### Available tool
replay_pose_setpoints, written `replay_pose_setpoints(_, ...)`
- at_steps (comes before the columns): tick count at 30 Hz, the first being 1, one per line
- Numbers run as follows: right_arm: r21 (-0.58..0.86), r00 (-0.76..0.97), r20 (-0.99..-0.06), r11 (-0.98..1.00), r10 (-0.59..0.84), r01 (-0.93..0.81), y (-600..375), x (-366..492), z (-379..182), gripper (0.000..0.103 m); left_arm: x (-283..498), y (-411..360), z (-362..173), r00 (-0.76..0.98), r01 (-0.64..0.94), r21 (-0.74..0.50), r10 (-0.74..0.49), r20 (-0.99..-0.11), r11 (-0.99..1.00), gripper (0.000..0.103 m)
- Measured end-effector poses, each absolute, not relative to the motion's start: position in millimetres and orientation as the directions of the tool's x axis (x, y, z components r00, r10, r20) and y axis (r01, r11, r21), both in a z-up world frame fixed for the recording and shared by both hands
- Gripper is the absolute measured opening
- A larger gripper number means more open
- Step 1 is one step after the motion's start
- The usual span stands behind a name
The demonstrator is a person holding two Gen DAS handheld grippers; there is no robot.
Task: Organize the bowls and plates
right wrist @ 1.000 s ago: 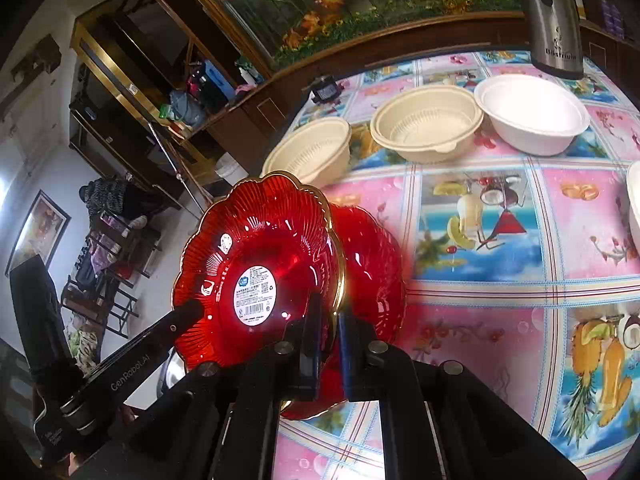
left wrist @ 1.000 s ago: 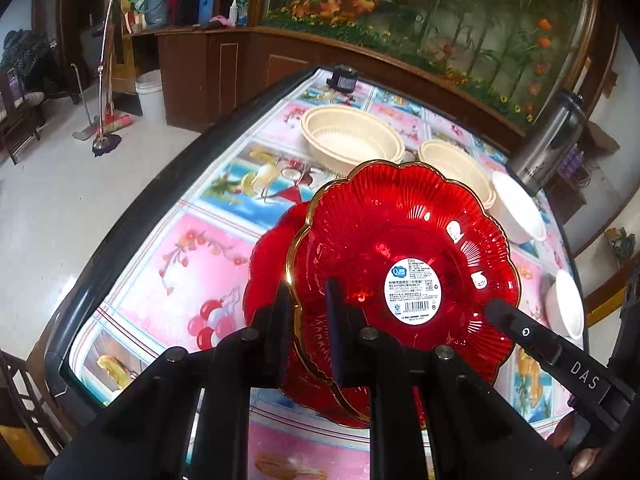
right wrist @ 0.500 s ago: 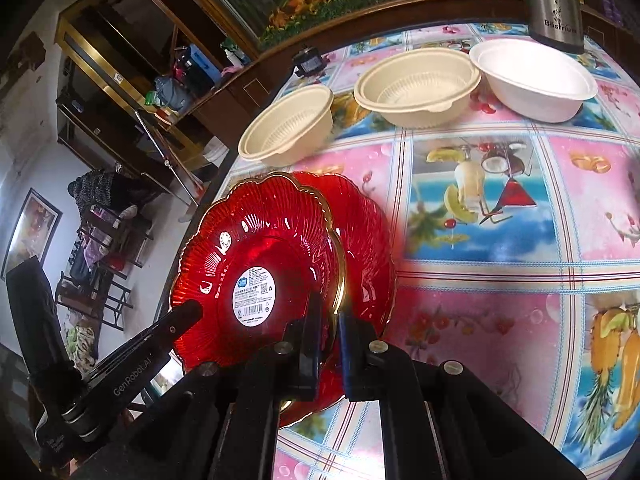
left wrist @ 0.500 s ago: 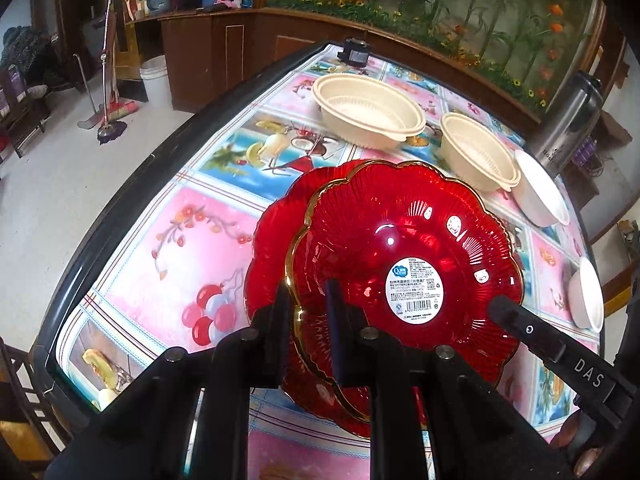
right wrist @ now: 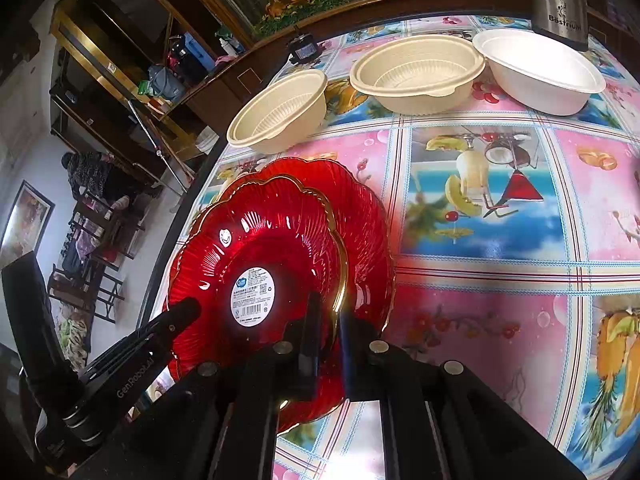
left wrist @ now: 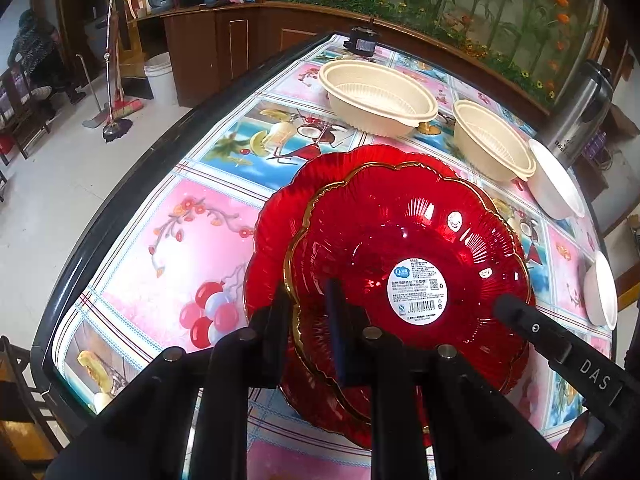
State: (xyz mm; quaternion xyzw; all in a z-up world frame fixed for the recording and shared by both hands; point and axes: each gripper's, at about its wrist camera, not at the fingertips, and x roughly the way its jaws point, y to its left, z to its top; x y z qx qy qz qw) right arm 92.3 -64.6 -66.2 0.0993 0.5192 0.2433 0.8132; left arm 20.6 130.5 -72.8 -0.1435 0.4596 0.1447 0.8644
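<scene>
A red scalloped plate with a gold rim and a white label point(left wrist: 416, 248) point(right wrist: 256, 264) is held by both grippers, low over a second red plate point(left wrist: 276, 216) point(right wrist: 360, 208) that lies on the table. My left gripper point(left wrist: 308, 304) is shut on the top plate's near-left rim. My right gripper point(right wrist: 328, 312) is shut on its right rim. Two cream bowls point(left wrist: 376, 96) point(left wrist: 492, 140) and a white bowl point(left wrist: 556, 184) stand beyond; they also show in the right wrist view point(right wrist: 280, 112) point(right wrist: 416, 72) point(right wrist: 536, 68).
The table point(left wrist: 208, 224) has a colourful fruit-print cloth and a dark rim. A steel thermos point(left wrist: 576, 112) stands at the far right. Another white bowl point(left wrist: 600, 292) sits at the right edge. A small black device point(left wrist: 362, 42) is at the far end.
Both grippers have lowered the top red plate toward the plate on the table and tipped it flatter. The bowls have not moved.
</scene>
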Motion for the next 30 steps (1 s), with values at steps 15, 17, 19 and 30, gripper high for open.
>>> replay_pose_setpoints(15, 0.364, 0.34, -0.823, 0.883, 0.454, -0.298, -56, 97, -64, 0.012, 24, 127, -74, 0.498, -0.389, -0.102, 0.116, -0.859, 0.916, 0.018)
replay_pose_setpoints(17, 0.363, 0.339, -0.824, 0.883, 0.453, -0.298, -55, 98, -63, 0.014, 24, 127, -74, 0.497, -0.39, -0.106, 0.112, -0.861, 0.915, 0.018)
replay_pose_setpoints(19, 0.364, 0.336, -0.825, 0.882, 0.455, -0.301, -55, 98, -63, 0.016, 24, 128, -74, 0.495, -0.392, -0.113, 0.106, -0.862, 0.913, 0.02)
replay_pose_setpoints(30, 0.415, 0.333, -0.796, 0.855, 0.506, -0.311, -59, 92, -52, 0.053, 14, 123, -63, 0.511, -0.37, -0.165, 0.052, -0.858, 0.914, 0.064)
